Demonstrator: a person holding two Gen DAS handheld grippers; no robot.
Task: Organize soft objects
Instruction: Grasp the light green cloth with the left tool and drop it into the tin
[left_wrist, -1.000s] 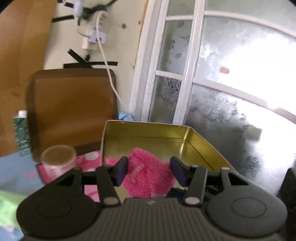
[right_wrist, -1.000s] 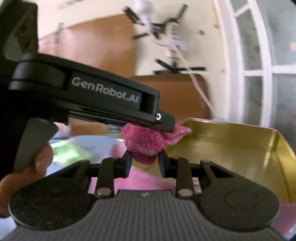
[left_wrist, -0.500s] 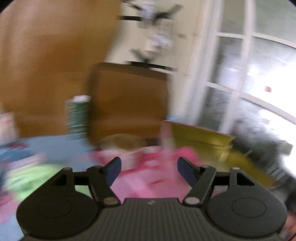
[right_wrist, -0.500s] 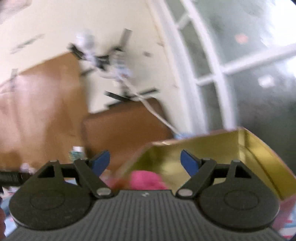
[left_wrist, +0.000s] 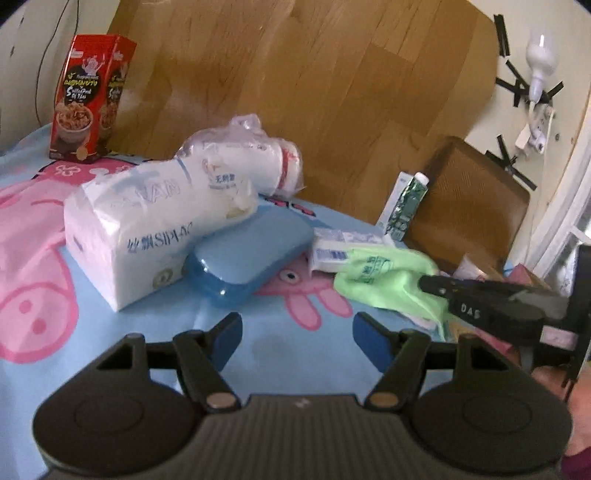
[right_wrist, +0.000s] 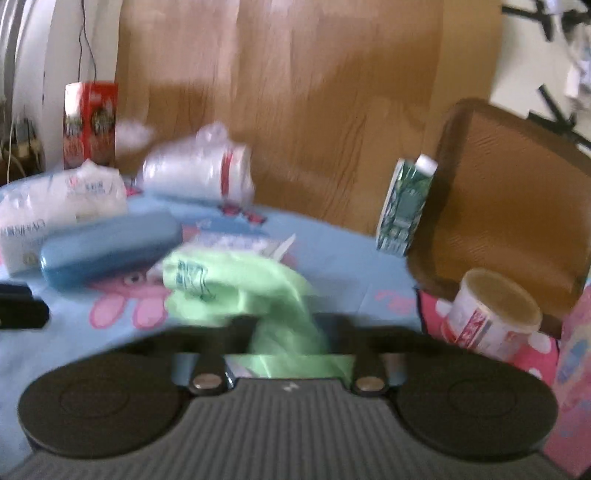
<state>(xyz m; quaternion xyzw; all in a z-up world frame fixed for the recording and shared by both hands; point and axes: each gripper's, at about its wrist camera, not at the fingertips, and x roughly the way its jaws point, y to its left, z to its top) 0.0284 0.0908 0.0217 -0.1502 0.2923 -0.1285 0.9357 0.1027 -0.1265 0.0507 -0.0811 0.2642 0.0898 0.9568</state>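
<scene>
Green cloth (right_wrist: 280, 295) pinched between right jaws

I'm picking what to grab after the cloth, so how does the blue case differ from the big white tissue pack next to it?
The blue case is a smooth, rounded, hard-looking shell, while the tissue pack is a boxy block in crinkled printed plastic. The case is plain blue; the pack is white with blue lettering. The case lies lower than the pack, which looks bulkier. Both rest on the cartoon blanket, touching each other.
</scene>
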